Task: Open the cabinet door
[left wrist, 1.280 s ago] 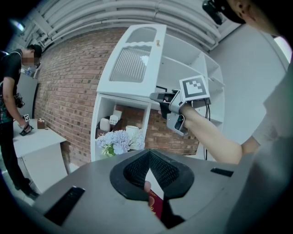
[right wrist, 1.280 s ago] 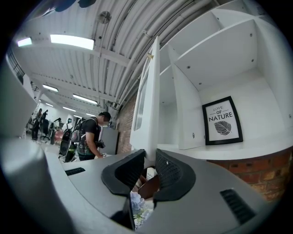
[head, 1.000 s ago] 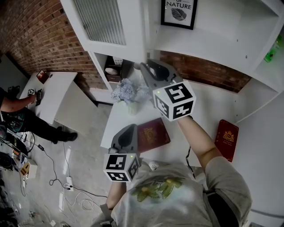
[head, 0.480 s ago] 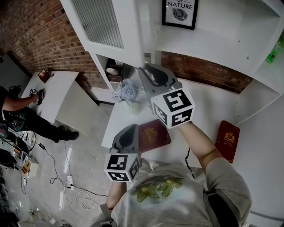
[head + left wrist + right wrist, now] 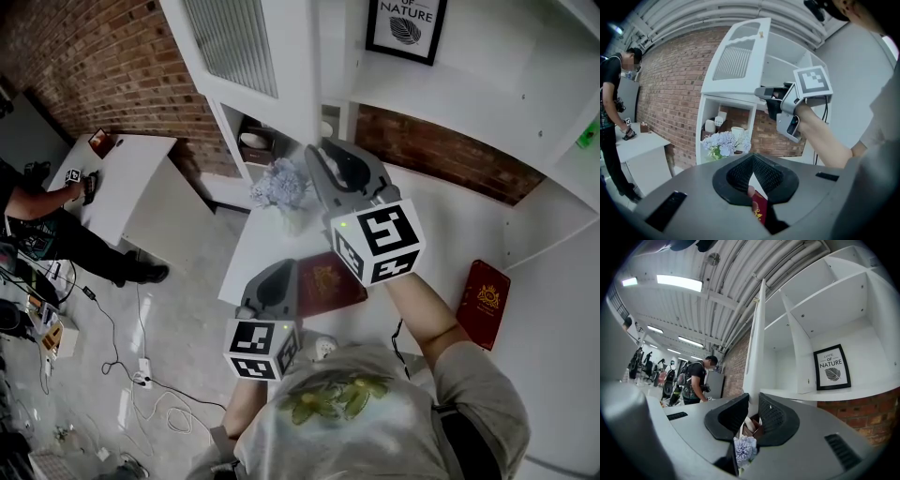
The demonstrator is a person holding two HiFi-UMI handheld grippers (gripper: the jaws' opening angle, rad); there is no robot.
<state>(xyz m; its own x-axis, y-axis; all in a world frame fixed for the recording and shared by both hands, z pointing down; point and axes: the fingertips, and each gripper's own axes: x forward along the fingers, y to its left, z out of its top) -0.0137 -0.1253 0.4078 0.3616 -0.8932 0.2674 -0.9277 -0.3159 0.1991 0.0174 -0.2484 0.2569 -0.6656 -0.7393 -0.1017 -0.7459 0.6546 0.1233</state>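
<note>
The white cabinet door (image 5: 253, 56) with a ribbed panel stands swung out from the shelf unit, also in the left gripper view (image 5: 736, 61). My right gripper (image 5: 316, 156) is raised to the door's lower edge and shut on it. The right gripper view shows the door (image 5: 756, 348) edge-on, running up from between the jaws of the right gripper (image 5: 753, 401). From the left gripper view, the right gripper (image 5: 762, 93) holds the door's bottom corner. My left gripper (image 5: 277, 274) hangs low over the white table, shut with nothing in it (image 5: 752, 157).
A vase of pale flowers (image 5: 279, 183) and a dark red book (image 5: 323, 281) sit on the white table below the door. A second red book (image 5: 483, 300) lies to the right. A framed print (image 5: 405, 26) stands in the open shelf. A person (image 5: 37, 225) stands at another table far left.
The door has swung further out from the shelf with my right gripper holding its lower edge. The left gripper has stayed in place.
</note>
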